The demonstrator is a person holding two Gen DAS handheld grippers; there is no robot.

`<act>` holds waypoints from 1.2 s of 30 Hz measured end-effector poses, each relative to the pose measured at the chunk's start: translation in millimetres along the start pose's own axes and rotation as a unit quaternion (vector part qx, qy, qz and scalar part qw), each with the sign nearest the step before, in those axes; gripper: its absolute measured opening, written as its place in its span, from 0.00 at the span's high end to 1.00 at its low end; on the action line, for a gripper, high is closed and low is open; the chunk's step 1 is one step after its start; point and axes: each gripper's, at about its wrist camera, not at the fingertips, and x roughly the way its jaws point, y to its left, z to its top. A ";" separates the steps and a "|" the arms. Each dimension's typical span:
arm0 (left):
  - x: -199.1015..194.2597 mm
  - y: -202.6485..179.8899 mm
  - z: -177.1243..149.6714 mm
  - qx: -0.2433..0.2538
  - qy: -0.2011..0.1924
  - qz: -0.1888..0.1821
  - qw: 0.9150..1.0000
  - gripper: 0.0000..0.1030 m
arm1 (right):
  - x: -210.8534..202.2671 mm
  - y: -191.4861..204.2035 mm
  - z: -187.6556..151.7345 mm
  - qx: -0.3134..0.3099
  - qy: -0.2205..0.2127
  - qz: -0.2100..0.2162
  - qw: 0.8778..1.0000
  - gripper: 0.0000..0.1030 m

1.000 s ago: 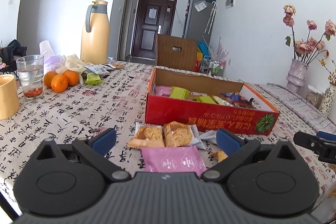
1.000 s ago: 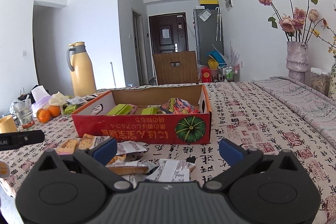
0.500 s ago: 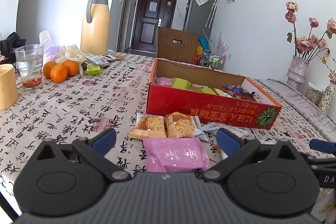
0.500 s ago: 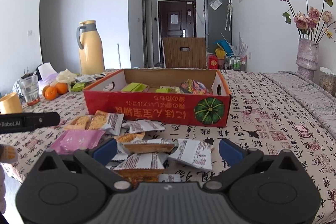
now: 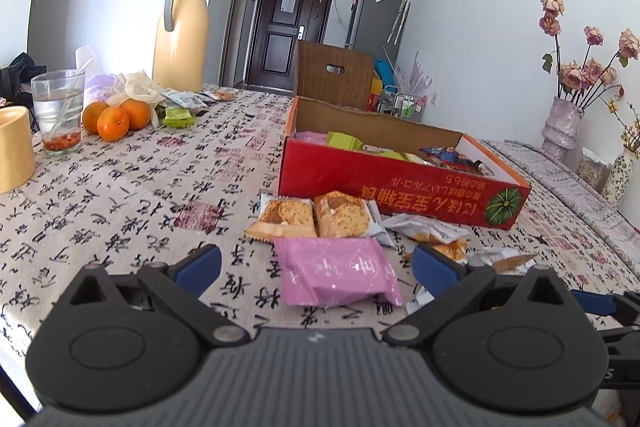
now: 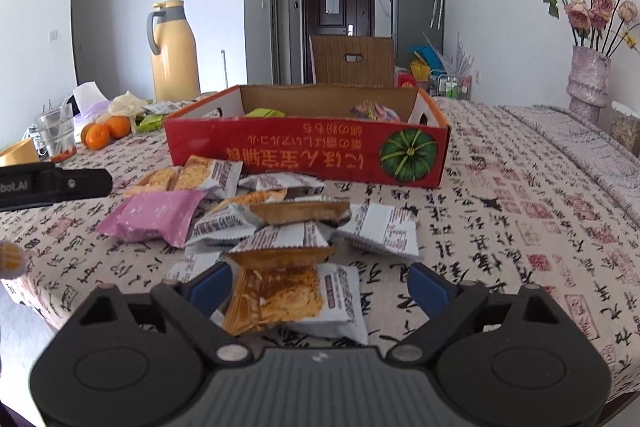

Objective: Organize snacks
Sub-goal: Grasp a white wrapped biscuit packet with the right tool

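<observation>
A red cardboard box point(image 5: 400, 183) point(image 6: 304, 155) stands on the patterned tablecloth and holds green, pink and colourful packets. Several loose snack packets lie in front of it. My left gripper point(image 5: 316, 267) is open low over the cloth, with a pink packet point(image 5: 336, 271) point(image 6: 152, 215) lying between its blue fingers. My right gripper point(image 6: 320, 287) hangs over the pile. Its jaws are closing around an orange-and-white biscuit packet point(image 6: 280, 301), and the pads do not press on it. A finger of the right gripper point(image 5: 592, 301) shows at the left wrist view's right edge.
A yellow thermos point(image 5: 182, 35), oranges point(image 5: 114, 117), a glass point(image 5: 58, 111) and a yellow cup point(image 5: 14, 147) stand at the far left. A vase of dried roses point(image 6: 588, 83) is at the far right. A wooden chair point(image 6: 352, 61) is behind the box. The table's near edge is close below both grippers.
My right gripper has come forward and down over the loose packets, so the biscuit packet now lies between its jaws, which stand slightly narrower. The left gripper has barely moved.
</observation>
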 end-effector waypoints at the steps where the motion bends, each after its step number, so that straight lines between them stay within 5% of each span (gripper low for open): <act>1: -0.6 0.5 -1.2 -0.001 0.002 0.001 1.000 0.00 | 2.4 0.1 -0.6 0.001 0.005 0.006 1.000 0.12; 20: 2.8 -1.4 -7.0 0.004 0.022 0.002 1.000 0.00 | 12.7 8.7 -6.9 -0.030 0.009 0.019 0.999 0.38; 23: 3.4 -3.1 -7.4 0.005 0.025 0.003 1.000 0.00 | 11.5 2.3 -4.8 -0.017 0.007 0.024 1.000 0.57; 27: 4.3 -7.6 -8.7 0.009 0.030 0.002 1.000 0.00 | 11.4 -6.1 -3.5 -0.002 0.005 0.032 0.999 0.65; 36: 6.9 -19.4 -10.7 0.019 0.043 0.000 0.999 0.00 | 6.1 -25.6 0.6 0.023 -0.018 0.024 0.999 0.67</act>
